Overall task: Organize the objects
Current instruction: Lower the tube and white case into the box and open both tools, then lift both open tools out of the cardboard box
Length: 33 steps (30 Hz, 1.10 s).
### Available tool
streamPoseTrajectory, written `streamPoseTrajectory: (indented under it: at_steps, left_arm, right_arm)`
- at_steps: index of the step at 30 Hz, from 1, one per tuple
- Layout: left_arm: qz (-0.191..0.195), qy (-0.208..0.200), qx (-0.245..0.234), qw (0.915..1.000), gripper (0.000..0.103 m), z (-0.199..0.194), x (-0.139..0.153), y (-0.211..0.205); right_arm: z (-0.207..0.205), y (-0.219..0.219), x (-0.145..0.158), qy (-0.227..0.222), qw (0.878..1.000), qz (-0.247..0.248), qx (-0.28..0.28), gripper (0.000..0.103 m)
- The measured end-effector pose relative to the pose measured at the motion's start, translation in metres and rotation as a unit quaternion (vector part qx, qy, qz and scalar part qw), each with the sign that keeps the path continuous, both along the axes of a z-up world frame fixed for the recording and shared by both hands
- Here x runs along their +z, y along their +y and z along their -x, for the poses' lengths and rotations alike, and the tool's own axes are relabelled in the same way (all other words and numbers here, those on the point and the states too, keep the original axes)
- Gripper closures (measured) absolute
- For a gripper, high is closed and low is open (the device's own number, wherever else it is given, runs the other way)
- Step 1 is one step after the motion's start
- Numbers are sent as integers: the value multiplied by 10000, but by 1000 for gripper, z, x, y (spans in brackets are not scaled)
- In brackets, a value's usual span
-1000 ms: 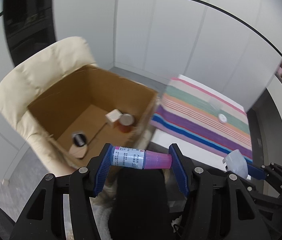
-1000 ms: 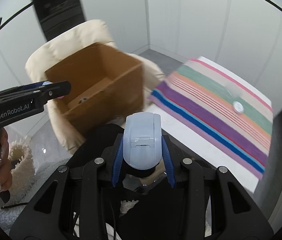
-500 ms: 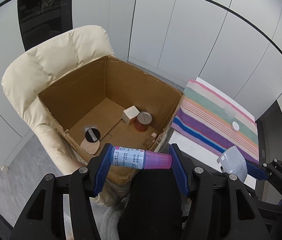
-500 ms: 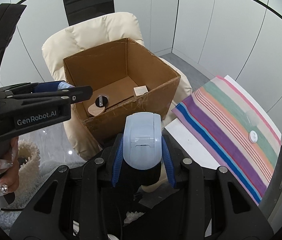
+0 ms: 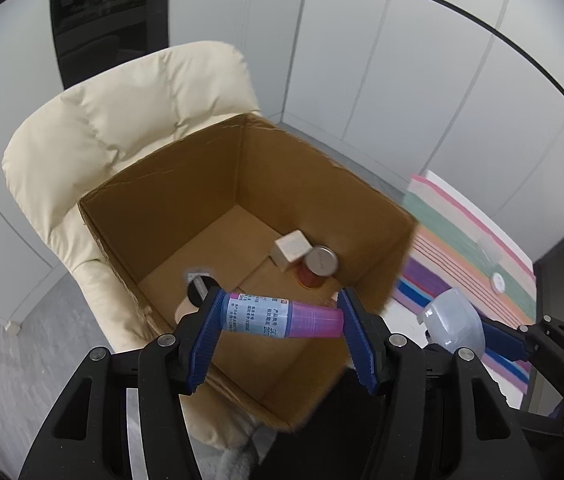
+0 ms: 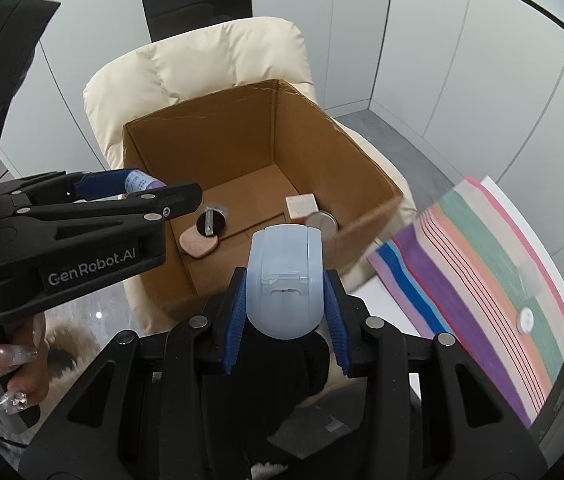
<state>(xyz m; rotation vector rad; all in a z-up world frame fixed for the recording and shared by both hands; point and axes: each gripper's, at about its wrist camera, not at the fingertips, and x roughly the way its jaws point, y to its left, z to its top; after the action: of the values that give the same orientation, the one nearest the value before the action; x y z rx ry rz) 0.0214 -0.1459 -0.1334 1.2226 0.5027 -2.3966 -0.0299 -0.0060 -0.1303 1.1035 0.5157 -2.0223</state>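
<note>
One cardboard box (image 5: 322, 184) on cream armchair (image 5: 121, 128)

Both claws have swung across from the striped cloth (image 6: 482, 276) toward the box (image 5: 241, 216) on the cream chair (image 5: 121, 120). The left claw (image 5: 282, 320), with its bottle (image 5: 282, 316), now hangs over the box's near edge, above the open inside. The right claw (image 6: 284, 304), with its pale blue case (image 6: 284, 280), has come up just before the box's near wall, the cloth now off to its right.
</note>
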Motion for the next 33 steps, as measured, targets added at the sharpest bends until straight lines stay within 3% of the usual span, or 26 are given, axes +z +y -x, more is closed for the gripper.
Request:
streamPoseTrajectory:
  at_steps: [9, 19, 22, 23, 24, 25, 33]
  left_arm:
    - [103, -279, 582, 9979, 44, 24, -27, -57]
    - [-134, -498, 796, 9955, 44, 35, -55, -85]
    - [-440, -395, 900, 9942, 41, 33, -59, -89]
    - [-631, -404, 973, 9924, 36, 33, -62, -92]
    - [-730, -450, 1011, 9912, 24, 33, -64, -94]
    - [-809, -519, 1052, 9898, 12, 33, -67, -95]
    - [-702, -561, 1057, 9903, 10, 31, -65, -88]
  right_arm:
    - [40, -63, -29, -157, 9994, -120, 283, 64]
    - [68, -96, -58, -374, 9985, -195, 337, 64]
    - [70, -100, -63, -443, 9984, -192, 301, 64]
    - [71, -100, -63, -430, 9986, -199, 248, 49]
    - [72, -100, -63, -415, 9987, -225, 192, 16]
    - [75, -100, -64, -376, 9990, -234, 94, 2]
    - [75, -94, -55, -299, 9995, -35, 30, 0]
